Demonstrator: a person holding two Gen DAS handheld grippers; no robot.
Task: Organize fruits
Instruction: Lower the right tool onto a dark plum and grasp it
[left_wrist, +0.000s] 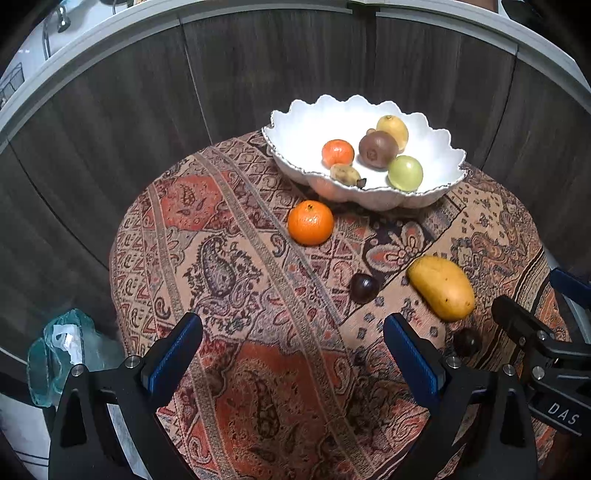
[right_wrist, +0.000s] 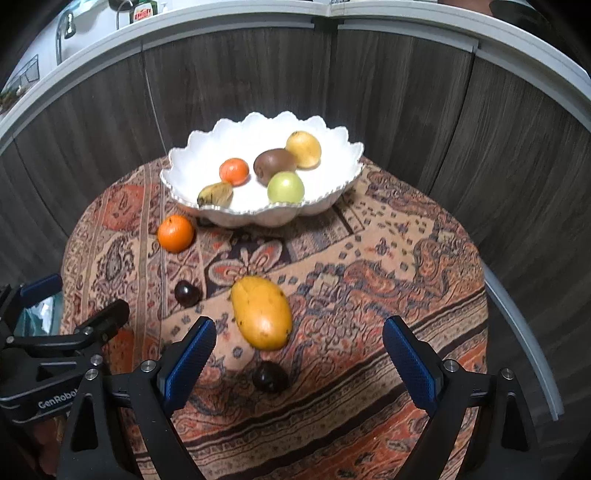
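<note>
A round table draped in a woven paisley cloth of rust, cream and dark blue fills the lower part of both views, its pattern running in broad bands and teardrop motifs to the curved edge.

Nearest the cameras, the left gripper hangs over the cloth with its blue-padded fingers spread wide and nothing between them; the right gripper is likewise parted and empty, and its black frame shows at the right edge of the left wrist view.

Just ahead of the right gripper lies a small dark purple round fruit, and just beyond it a large yellow-orange oval mango rests on its side. A second dark purple round fruit sits to the left of the mango, near it but apart. Further on, a bright orange mandarin lies on the cloth just beside the bowl's foot.

At the far edge of the table stands a white scalloped ceramic bowl. Inside it are a smaller orange mandarin, a brown fuzzy kiwi, a pale green round fruit, a yellow pear-like fruit and a small spotted yellowish fruit against the near rim.

Beside the table, low on the left, sits a crumpled translucent green plastic bag. Behind everything rise dark wood-grain cabinet fronts topped by a pale grey counter edge, where a curved metal tap shows at the upper left.
</note>
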